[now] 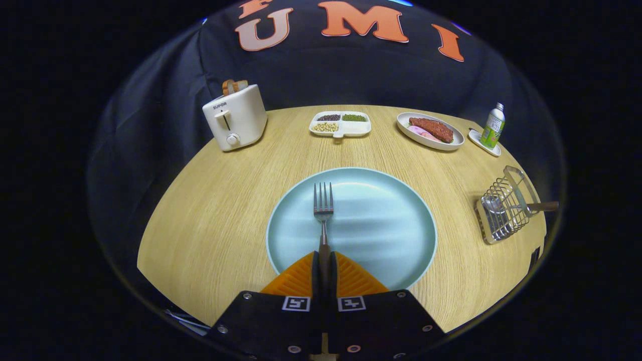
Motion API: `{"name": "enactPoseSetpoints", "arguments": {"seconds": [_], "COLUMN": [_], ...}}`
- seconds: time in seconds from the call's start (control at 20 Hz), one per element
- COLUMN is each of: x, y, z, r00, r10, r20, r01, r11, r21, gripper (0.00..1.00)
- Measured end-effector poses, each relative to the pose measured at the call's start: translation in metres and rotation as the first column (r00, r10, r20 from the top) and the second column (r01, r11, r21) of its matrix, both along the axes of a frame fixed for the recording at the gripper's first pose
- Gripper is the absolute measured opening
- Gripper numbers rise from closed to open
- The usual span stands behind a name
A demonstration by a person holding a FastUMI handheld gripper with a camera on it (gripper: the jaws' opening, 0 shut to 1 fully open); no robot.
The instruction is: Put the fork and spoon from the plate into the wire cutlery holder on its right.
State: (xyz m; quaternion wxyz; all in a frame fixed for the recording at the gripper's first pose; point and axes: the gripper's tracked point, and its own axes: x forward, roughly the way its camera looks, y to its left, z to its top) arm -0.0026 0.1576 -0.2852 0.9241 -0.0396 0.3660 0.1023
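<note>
Pale wood-grain tabletop, round, carrying the following from left to right. White toaster at the far left, two slices of bread standing up out of its slots. White divided dish at the far middle, with dark beans, green beans and pale beans in separate compartments. Light blue plate, large, at the centre near the claw. Fork lying over the plate's left half, tines pointing away, handle running back into the claw. Claw pressed together on the fork handle, both fingers pinching it at the plate's near rim. White oval dish to the far right of the divided dish, holding a brown slab of food and something pink beside it. Green-labelled bottle upright on a small white tray, just right of the oval dish. Wire cutlery holder on the right of the plate, well apart from it, with a spoon already in it, bowl inside the wires and handle sticking out toward the right.
</note>
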Motion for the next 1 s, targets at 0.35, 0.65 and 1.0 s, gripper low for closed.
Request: {"name": "enactPoseSetpoints", "arguments": {"seconds": [0.35,0.65,1.0], "x": [0.004,-0.002,-0.012], "y": [-0.061,-0.138,-0.231], "z": [0.064,0.102,0.127], "r00": [0.999,0.997,0.968], "r10": [0.039,0.017,-0.063], "r20": [0.003,-0.070,-0.243], "r01": [-0.038,-0.020,0.026], "r11": [0.998,0.999,0.988], "r21": [-0.040,-0.048,-0.152], "gripper": [0.05,0.06,0.06]}}
